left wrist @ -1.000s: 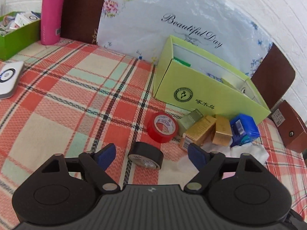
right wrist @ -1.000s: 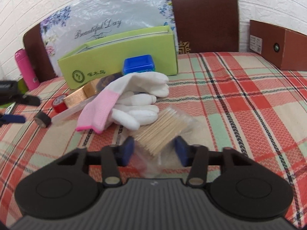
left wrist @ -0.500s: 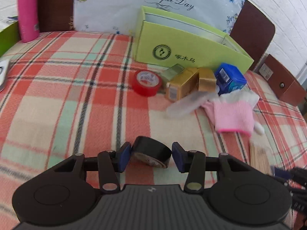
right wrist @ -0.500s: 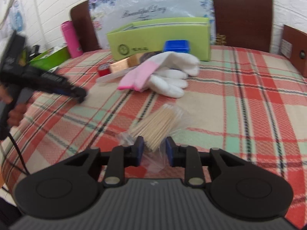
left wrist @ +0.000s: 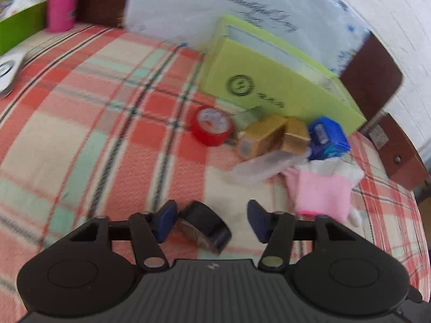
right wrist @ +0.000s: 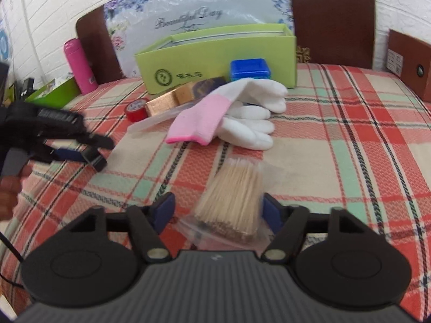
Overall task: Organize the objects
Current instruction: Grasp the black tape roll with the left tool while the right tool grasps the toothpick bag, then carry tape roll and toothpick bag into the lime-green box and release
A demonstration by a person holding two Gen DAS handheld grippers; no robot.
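My left gripper [left wrist: 211,219] is open; a black tape roll [left wrist: 206,224] lies tilted between its fingers, against the left pad, on the plaid cloth. My right gripper [right wrist: 218,211] is open around a clear bag of toothpicks [right wrist: 233,202] lying on the cloth, close to the right pad. The left gripper also shows in the right wrist view [right wrist: 89,149] with the black roll by it. A lime green open box [left wrist: 272,80] stands at the back, also in the right wrist view [right wrist: 215,56].
In front of the box lie a red tape roll [left wrist: 211,125], gold boxes [left wrist: 269,136], a blue packet [left wrist: 327,137], a clear plastic case [left wrist: 262,167] and a pink-cuffed white glove [right wrist: 229,114]. A pink bottle [right wrist: 79,66], a green bin [left wrist: 18,24] and brown boxes [left wrist: 404,150] stand around.
Both grippers have opened wider. The left had closed in around the black roll half a second ago and now stands open, the roll tipped. The right let the toothpick bag loose.
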